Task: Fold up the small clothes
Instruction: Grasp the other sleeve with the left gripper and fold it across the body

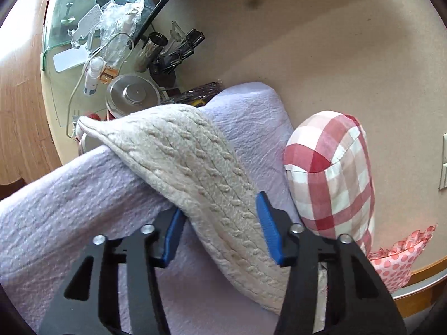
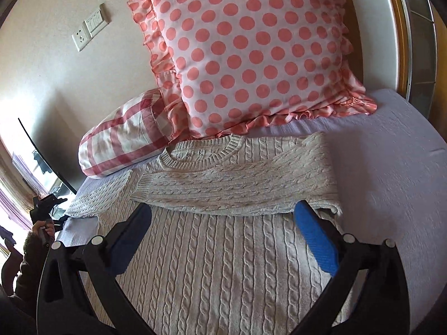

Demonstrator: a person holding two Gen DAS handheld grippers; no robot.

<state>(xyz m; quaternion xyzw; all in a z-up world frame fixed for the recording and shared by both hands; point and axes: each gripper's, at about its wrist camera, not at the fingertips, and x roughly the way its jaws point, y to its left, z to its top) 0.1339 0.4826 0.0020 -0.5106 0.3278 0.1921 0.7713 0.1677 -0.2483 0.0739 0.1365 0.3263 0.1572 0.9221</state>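
Flat on the crinkled lilac sheet (image 2: 391, 167) lies the cream cable-knit sweater (image 2: 223, 251), one sleeve folded across its chest. Right gripper (image 2: 223, 223) gapes wide, empty; left gripper (image 1: 220, 223), open, straddles a thick knit fold.

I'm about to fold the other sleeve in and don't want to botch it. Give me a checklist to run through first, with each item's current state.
1. One sleeve already folded across the chest of the cable-knit sweater: ok.
2. Other sleeve lies between the left gripper fingers, jaws open around it: ok, not yet clamped.
3. Right gripper free: ok, open above the sweater body, holding nothing.
4. Sweater body flat on the lavender bedspread: ok in the visible part; hem out of view, cannot tell.
5. Collar clear of the polka-dot pillow: not ok, the pillow's ruffle meets the neckline.
6. Checked pillow clear of the sleeve's path: cannot tell.
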